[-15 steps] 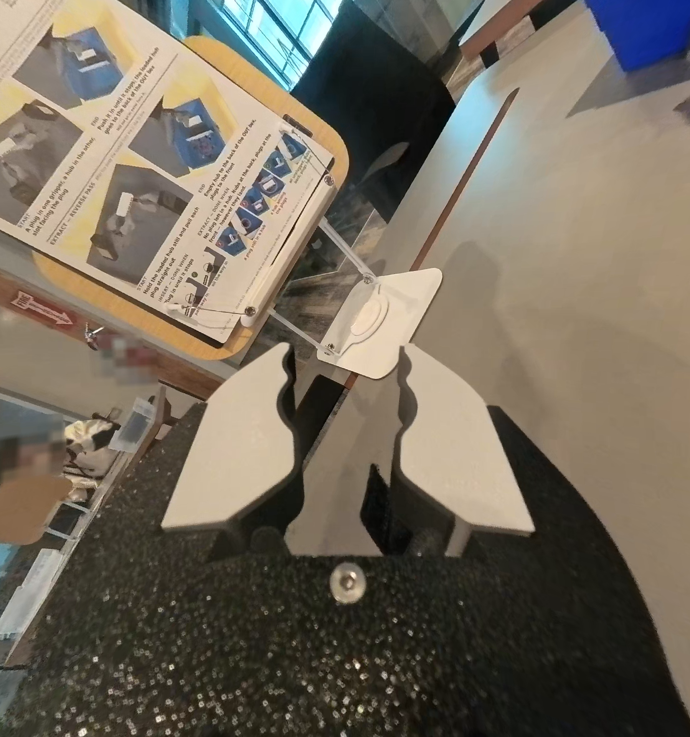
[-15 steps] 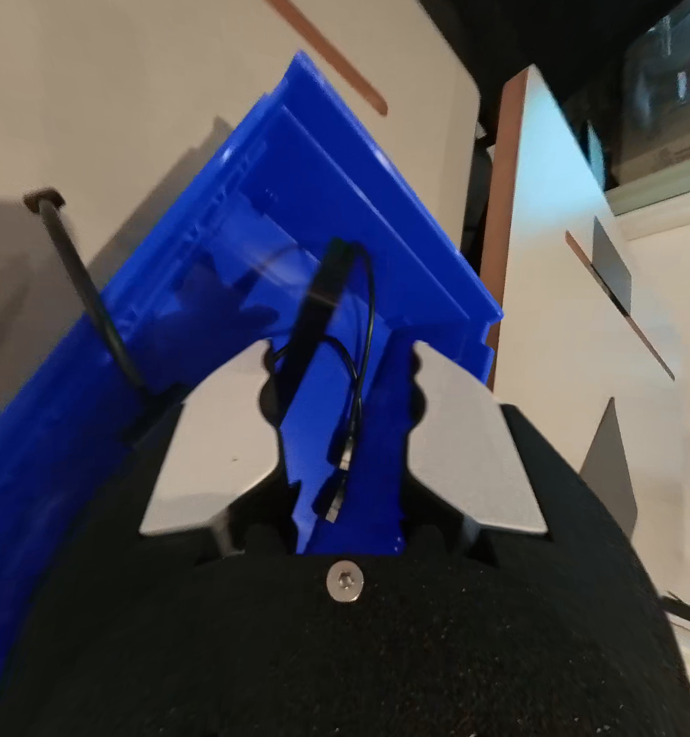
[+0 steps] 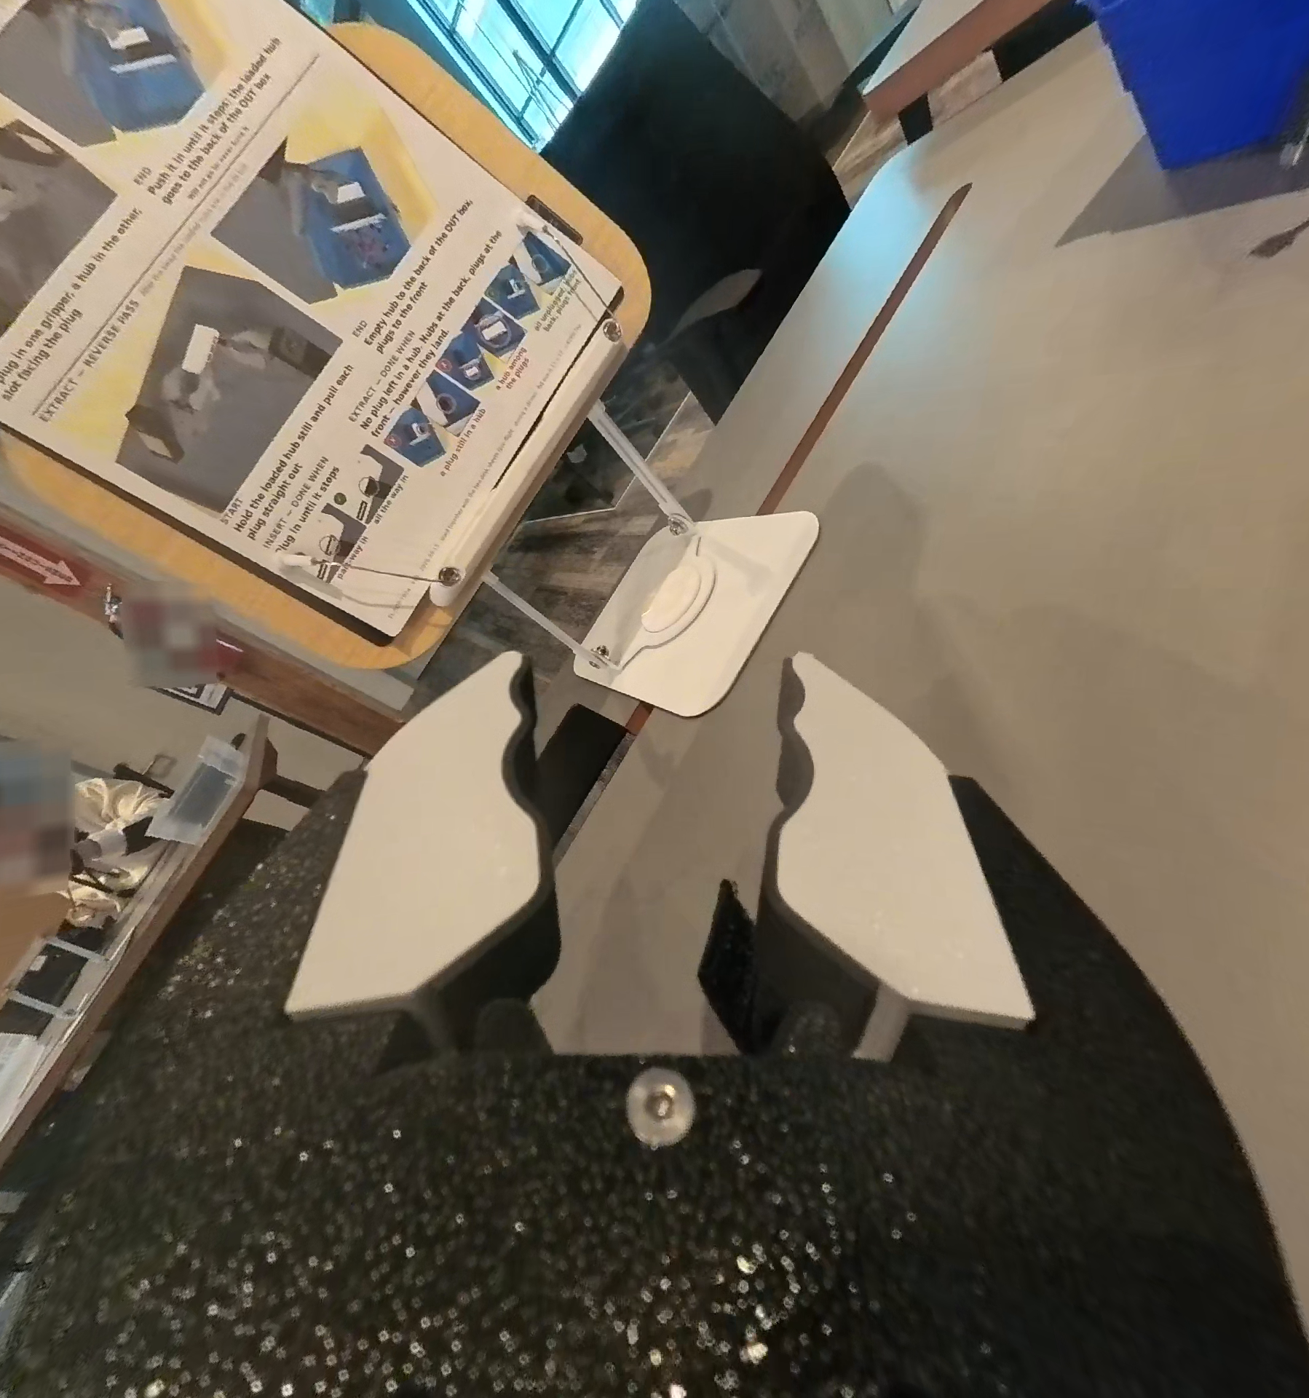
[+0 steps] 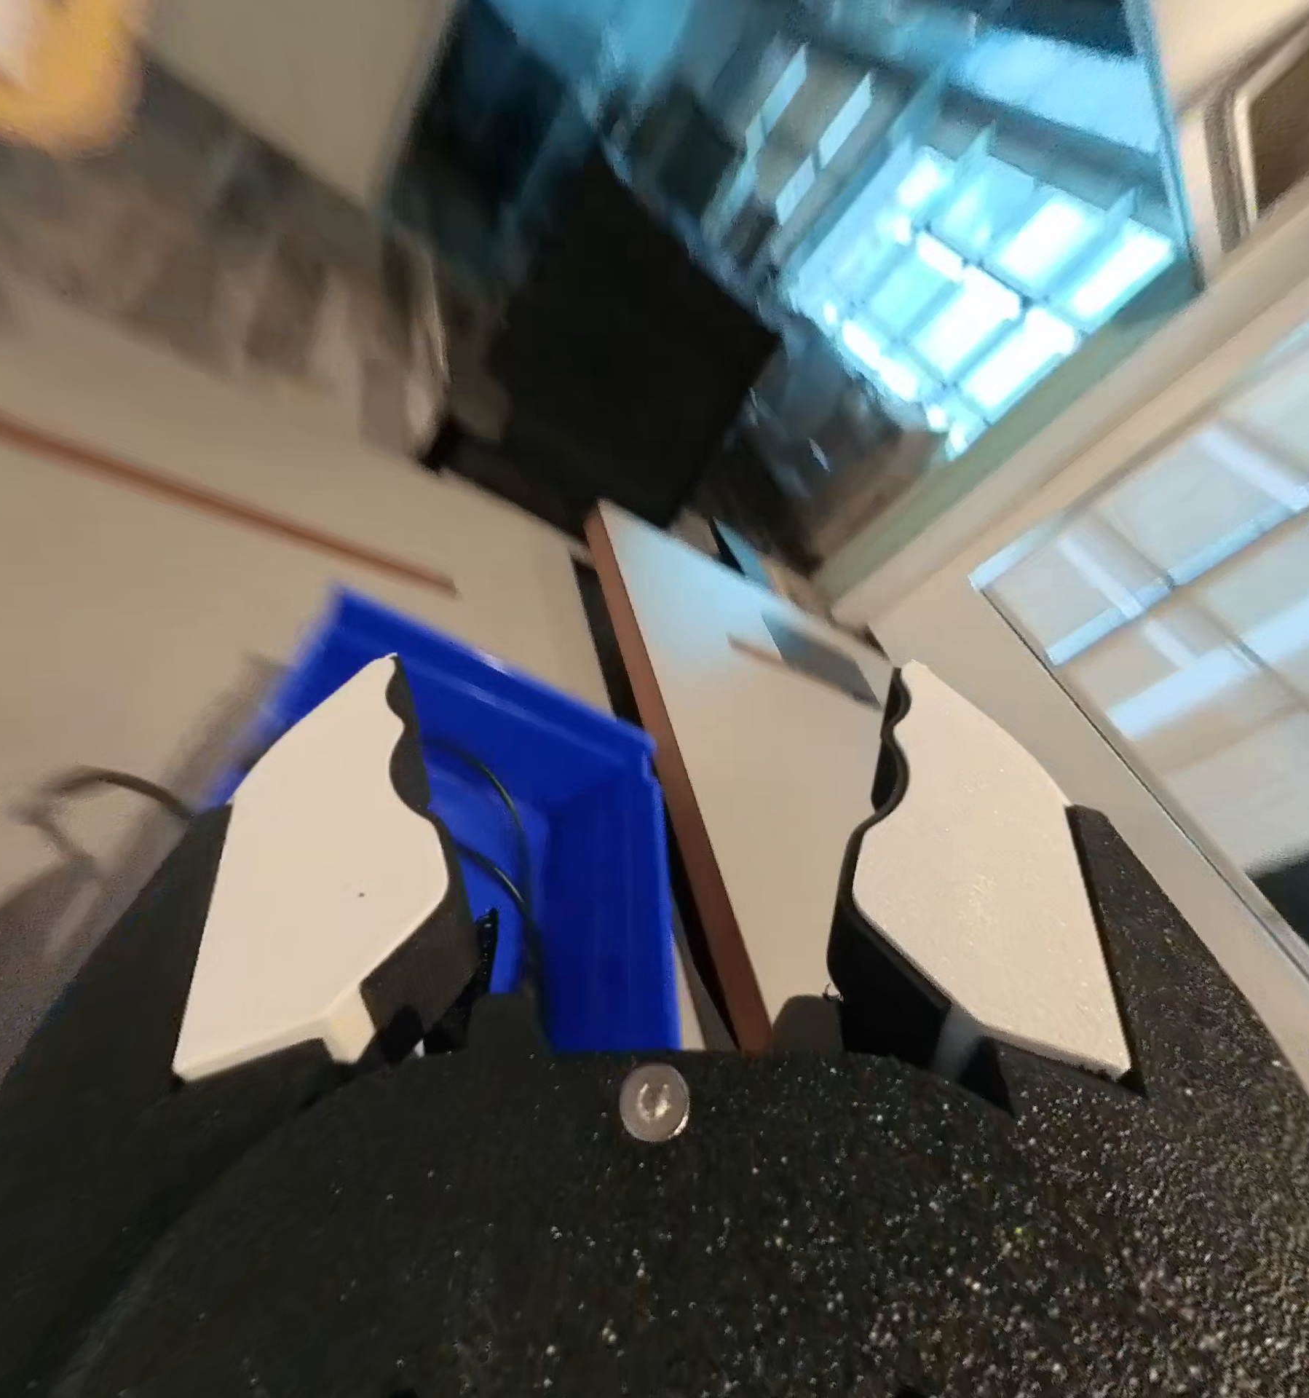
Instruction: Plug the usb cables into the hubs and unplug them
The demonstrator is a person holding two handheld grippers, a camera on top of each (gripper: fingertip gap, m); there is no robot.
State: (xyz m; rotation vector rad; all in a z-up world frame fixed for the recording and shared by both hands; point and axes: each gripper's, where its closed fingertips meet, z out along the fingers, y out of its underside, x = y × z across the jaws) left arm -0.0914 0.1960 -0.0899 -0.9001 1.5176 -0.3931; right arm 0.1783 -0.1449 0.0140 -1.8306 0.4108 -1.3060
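Your left gripper (image 3: pixel 655 666) has its two grey fingers (image 3: pixel 440 847) spread apart with nothing between them; only the pale grey tabletop (image 3: pixel 1052 605) and its brown edge show through the gap. Just beyond the fingertips, slightly to the right, the white base plate (image 3: pixel 742 605) of a document stand rests at the table edge. Thin rods rise from it up and to the left of the tips to a wooden board (image 3: pixel 614 250) carrying a printed instruction sheet (image 3: pixel 258 302) with photographs and lines of text. Further left of the gripper, a red sign with an arrow (image 3: pixel 16 556) sits on a wall. Far off to the upper right, a blue bin (image 3: pixel 1226 83) stands on the tabletop, well apart from this gripper.

Your right gripper (image 4: pixel 644 666) is also spread wide and empty. This view is motion-blurred. Behind and partly hidden by the left finger (image 4: pixel 319 855) is a blue bin (image 4: pixel 598 817); a thin black cable (image 4: pixel 511 802) curves inside it. No hub or plug can be made out here. To the left of that finger a dark looped cable (image 4: pixel 99 783) lies blurred on the pale table. Between the fingers, the brown edge of a second table (image 4: pixel 750 719) runs away from you. Bright windows (image 4: pixel 1014 325) lie ahead and to the right.
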